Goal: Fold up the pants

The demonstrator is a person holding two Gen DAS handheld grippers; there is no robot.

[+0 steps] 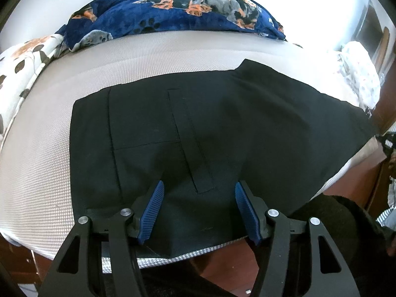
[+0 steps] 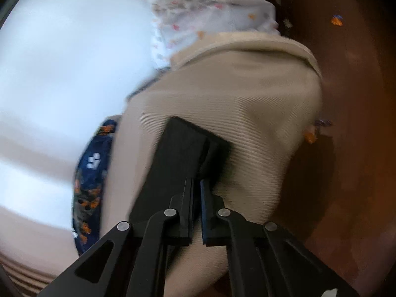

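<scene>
Black pants (image 1: 198, 123) lie flat on the beige textured mattress (image 1: 37, 160), waistband to the left and a back pocket seam in the middle. My left gripper (image 1: 199, 184) hovers over the near edge of the pants. Its blue pads (image 1: 153, 208) stand apart, with only flat cloth beneath them and nothing pinched. In the blurred right wrist view my right gripper (image 2: 195, 180) is shut on a folded end of the black pants (image 2: 180, 148), held above a corner of the mattress (image 2: 247, 94).
A navy dog-print blanket (image 1: 173, 10) is bunched along the far side, also seen as the navy blanket (image 2: 91, 168). A white paw-print pillow (image 1: 24, 61) lies at the left and a white dotted cloth (image 1: 358, 74) at the right. Brown floor (image 2: 351, 123) borders the bed.
</scene>
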